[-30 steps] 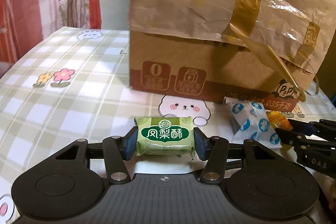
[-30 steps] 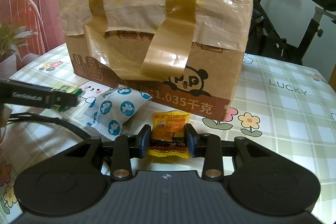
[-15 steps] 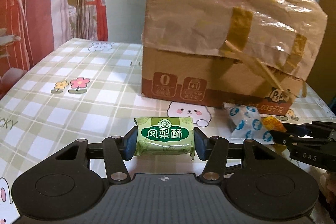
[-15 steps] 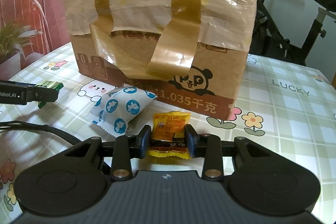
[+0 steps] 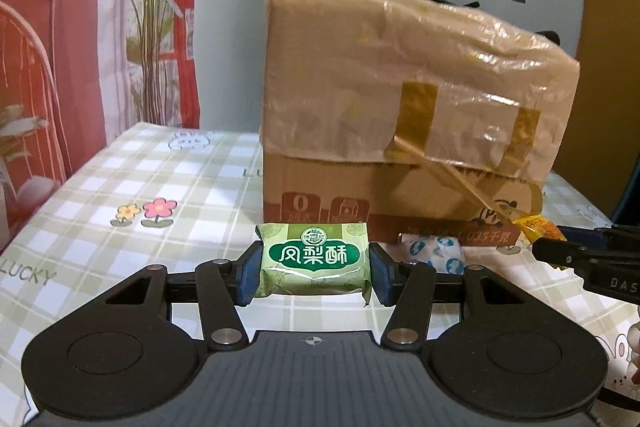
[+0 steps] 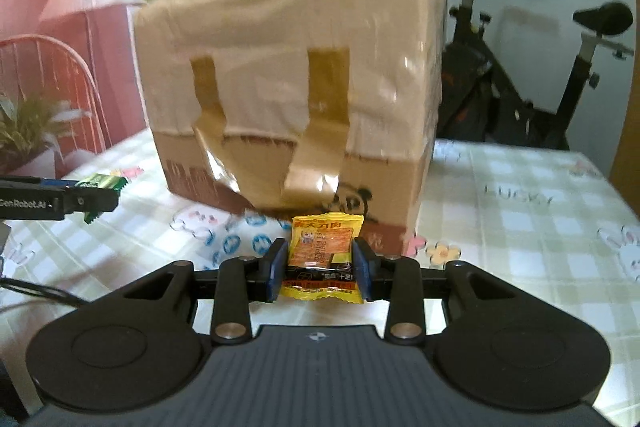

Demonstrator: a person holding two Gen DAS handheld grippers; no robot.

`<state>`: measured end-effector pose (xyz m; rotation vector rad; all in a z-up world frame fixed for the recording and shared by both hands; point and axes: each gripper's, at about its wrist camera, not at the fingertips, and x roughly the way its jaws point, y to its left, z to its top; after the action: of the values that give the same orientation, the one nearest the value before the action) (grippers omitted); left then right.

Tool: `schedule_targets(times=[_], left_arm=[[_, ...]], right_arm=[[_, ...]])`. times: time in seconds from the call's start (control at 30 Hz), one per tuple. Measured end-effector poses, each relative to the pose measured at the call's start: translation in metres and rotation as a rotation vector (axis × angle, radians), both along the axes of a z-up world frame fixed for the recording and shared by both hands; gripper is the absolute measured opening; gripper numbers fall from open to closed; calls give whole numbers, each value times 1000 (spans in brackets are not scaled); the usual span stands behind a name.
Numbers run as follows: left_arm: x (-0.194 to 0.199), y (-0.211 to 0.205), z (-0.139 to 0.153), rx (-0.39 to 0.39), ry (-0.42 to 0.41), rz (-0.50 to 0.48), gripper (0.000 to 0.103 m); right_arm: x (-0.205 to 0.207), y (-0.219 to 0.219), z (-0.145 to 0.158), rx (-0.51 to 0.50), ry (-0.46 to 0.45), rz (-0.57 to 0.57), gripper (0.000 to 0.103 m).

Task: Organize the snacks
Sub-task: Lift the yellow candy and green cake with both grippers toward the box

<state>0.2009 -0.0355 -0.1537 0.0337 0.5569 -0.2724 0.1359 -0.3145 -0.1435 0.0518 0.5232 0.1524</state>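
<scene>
My left gripper (image 5: 314,273) is shut on a green pineapple-cake packet (image 5: 313,259) and holds it above the checked tablecloth. My right gripper (image 6: 319,269) is shut on a yellow snack packet (image 6: 322,257), also lifted. A taped cardboard box (image 5: 408,115) stands ahead of both; it fills the middle of the right wrist view (image 6: 296,99). A white packet with blue dots (image 5: 434,253) lies on the table at the box's foot; in the right wrist view (image 6: 244,241) it is blurred. The right gripper with its yellow packet (image 5: 538,229) shows at the right of the left wrist view.
The table (image 5: 132,195) has a green-checked cloth with flowers and rabbits. A red chair and plants (image 5: 148,27) stand at the left. An exercise bike (image 6: 532,79) stands behind the table at the right. The left gripper with the green packet (image 6: 102,185) shows at the left.
Both grippers have risen and drawn back from the box with their packets held. The box now looks smaller and its top shows. The dotted packet stays on the table.
</scene>
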Motion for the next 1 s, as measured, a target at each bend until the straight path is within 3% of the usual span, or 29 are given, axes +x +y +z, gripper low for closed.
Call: schedule_targets(times=[0.4,0.53,0.73,0.87,1.0], left_arm=[[-10,-3,21,-14,-64,-22,57],[-11,-4,16,-10,-43,-25,57],[-12,2,18,-18,-41,-16,57],[-6,2,37,-26,-82,-31,57],[8,-5,77,-19,-202,-52,57]], right_arm=[[-16,21,31,-4,-101,128,37],[-19,33,29,-7,-83,210,37],[-17,40,20,16,-35,239,37],[-16,36,35,27,-77,237,37],[-7,26,74,63,-173,241,37]])
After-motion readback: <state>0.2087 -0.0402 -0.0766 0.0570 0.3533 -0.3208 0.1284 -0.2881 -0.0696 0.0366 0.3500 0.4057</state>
